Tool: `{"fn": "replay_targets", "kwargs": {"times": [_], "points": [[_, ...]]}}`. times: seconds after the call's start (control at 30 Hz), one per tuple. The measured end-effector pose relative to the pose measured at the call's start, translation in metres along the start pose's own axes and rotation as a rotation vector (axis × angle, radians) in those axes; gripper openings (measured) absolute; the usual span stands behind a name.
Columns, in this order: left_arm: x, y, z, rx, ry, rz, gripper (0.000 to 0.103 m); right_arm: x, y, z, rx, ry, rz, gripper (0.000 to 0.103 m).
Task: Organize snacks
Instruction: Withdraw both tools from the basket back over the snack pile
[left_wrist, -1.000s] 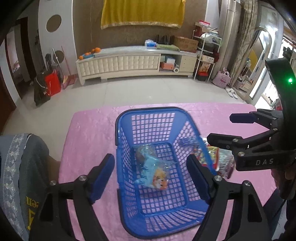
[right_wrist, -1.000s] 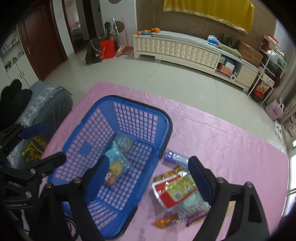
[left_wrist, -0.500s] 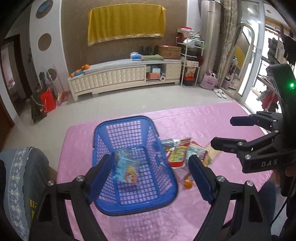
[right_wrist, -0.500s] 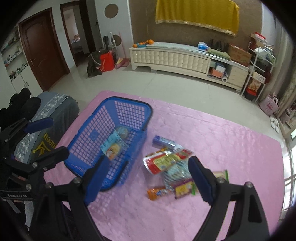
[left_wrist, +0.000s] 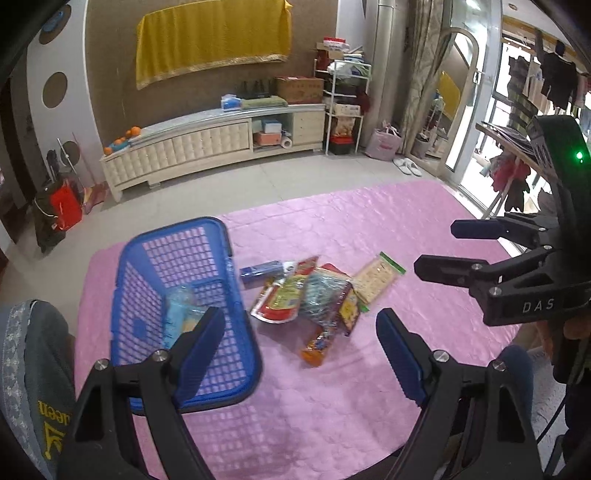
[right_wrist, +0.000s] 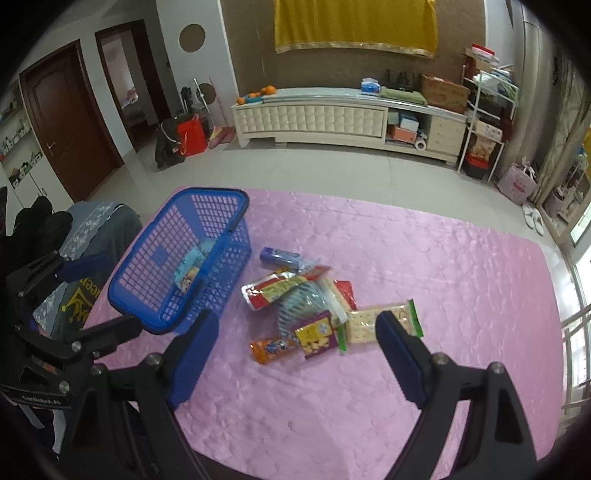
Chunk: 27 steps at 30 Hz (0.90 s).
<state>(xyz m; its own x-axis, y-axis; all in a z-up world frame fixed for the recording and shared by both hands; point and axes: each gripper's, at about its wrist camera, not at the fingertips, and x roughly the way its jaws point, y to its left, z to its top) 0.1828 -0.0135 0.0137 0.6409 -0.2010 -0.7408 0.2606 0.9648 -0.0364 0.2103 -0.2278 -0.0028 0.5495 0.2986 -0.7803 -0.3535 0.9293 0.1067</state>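
Indoors, two hand-held grippers hover above a pink-covered table with a blue basket and loose snack packets.

Left wrist view: the left gripper (left_wrist: 299, 343) has its blue-padded jaws spread wide with nothing between them. Beyond it, the blue basket (left_wrist: 236, 295) sits at the left on the pink tablecloth (left_wrist: 406, 236), holding a light blue snack packet (left_wrist: 181, 314). Just right of the basket lies a pile of snack packets (left_wrist: 310, 295). The right gripper (left_wrist: 436, 249) shows at the far right, jaws apart and empty.
Right wrist view: the right gripper (right_wrist: 295, 339) is wide open and empty, above the pile (right_wrist: 314, 310). A cracker packet (right_wrist: 380, 321) lies at the pile's right edge, an orange packet (right_wrist: 273, 349) nearest the camera. The basket (right_wrist: 221, 280) stands just left of the pile.
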Motion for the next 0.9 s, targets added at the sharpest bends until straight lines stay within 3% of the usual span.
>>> {"fn": "replay_targets", "kwargs": {"times": [0.37,0.63,0.9], "points": [[0.061,-0.032,-0.015,-0.033,0.101,-0.017,0.082,0.033,-0.043,-0.031,0.021,0.054,0.028,0.09],[0.119,-0.065,-0.029,0.028,0.18,-0.014,0.082,0.056,-0.08,-0.05,0.051,0.086,0.012,0.09],[0.174,-0.078,-0.033,-0.016,0.251,-0.053,0.082,0.085,-0.113,-0.068,0.114,0.126,0.041,0.09]]}}
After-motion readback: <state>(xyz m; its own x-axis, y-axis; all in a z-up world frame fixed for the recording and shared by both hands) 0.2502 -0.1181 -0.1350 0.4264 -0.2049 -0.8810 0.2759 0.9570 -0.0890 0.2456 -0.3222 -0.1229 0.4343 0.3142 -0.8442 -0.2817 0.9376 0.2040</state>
